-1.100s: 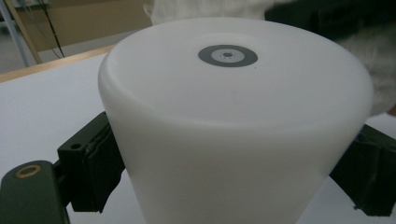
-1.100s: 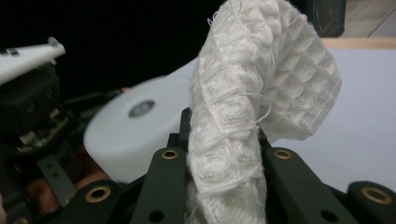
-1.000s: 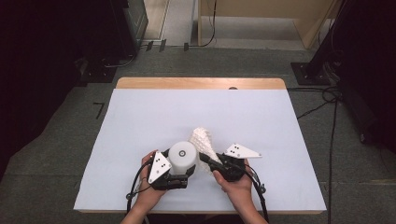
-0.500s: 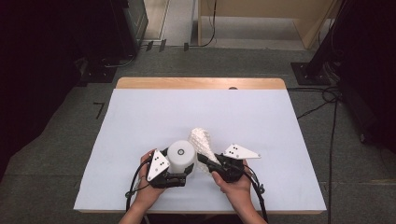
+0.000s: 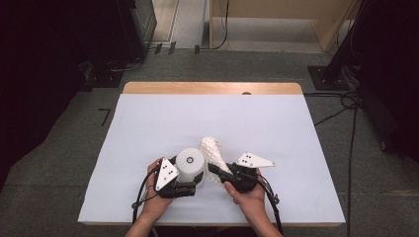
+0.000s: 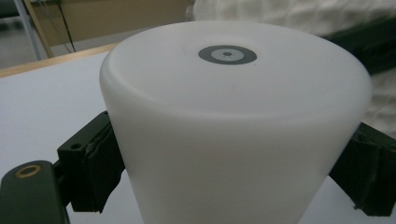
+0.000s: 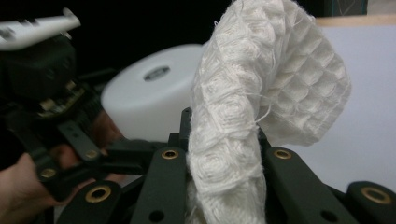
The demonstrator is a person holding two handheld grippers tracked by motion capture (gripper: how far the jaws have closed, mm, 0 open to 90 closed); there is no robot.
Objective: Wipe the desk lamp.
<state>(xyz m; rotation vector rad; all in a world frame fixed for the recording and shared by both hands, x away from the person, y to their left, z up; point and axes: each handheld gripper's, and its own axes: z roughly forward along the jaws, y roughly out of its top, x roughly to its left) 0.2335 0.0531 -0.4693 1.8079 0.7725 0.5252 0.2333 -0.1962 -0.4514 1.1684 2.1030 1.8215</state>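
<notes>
A white plastic cup [image 5: 190,164] stands upside down near the table's front edge, its flat bottom with a grey ring mark [image 6: 227,54] facing up. My left gripper [image 5: 184,187] is shut on the cup, one pad [image 6: 95,158] pressed to each side of its wall. Just right of the cup, my right gripper [image 5: 217,172] is shut on a white waffle-weave cloth [image 5: 213,153]. The cloth [image 7: 261,93] rises bunched from between the jaws and curls over to the right. Its upper part hangs close beside the cup [image 7: 154,98]; I cannot tell whether they touch.
A white sheet [image 5: 148,123] covers the table, with a strip of bare wood [image 5: 212,88] along the far edge. Cables [image 5: 346,103] lie on the grey floor to the right, and dark equipment stands at the back left.
</notes>
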